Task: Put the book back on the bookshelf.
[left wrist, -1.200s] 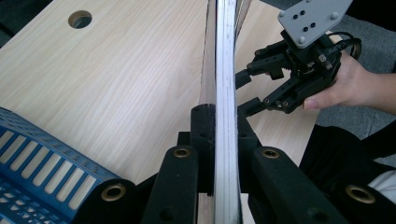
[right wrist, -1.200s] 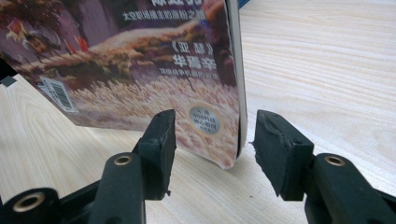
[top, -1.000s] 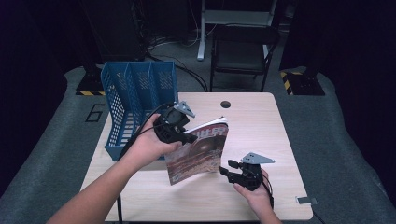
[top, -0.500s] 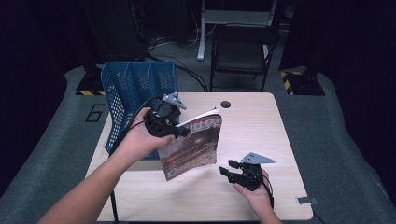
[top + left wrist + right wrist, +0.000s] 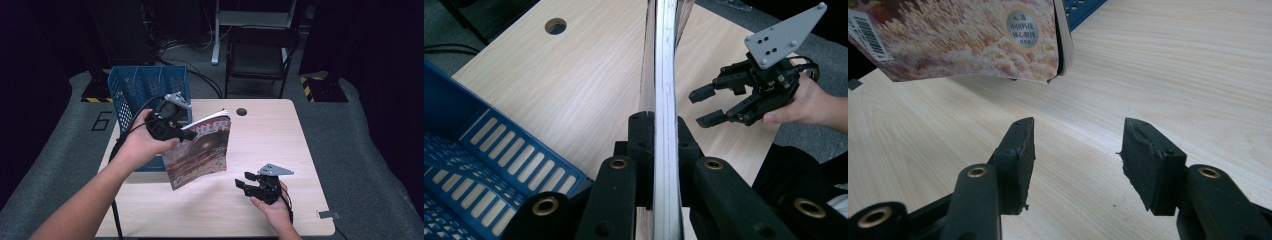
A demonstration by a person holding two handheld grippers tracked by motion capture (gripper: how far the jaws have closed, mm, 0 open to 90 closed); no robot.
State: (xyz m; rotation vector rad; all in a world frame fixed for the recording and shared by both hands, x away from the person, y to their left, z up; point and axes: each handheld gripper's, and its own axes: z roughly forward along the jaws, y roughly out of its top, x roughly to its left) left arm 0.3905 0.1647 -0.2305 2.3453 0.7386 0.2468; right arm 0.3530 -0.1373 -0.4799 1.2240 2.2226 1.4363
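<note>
blue file rack (image 5: 145,95), wood table (image 5: 280,145), black chair (image 5: 260,55)

this is looking like a lab or studio: dark curtains are hanging around a lone wooden table (image 5: 280,130), with floor cables (image 5: 200,75) and hazard tape (image 5: 312,82).

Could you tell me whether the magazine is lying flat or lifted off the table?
Lifted: the left gripper clamps the magazine, hanging above the table.
</note>
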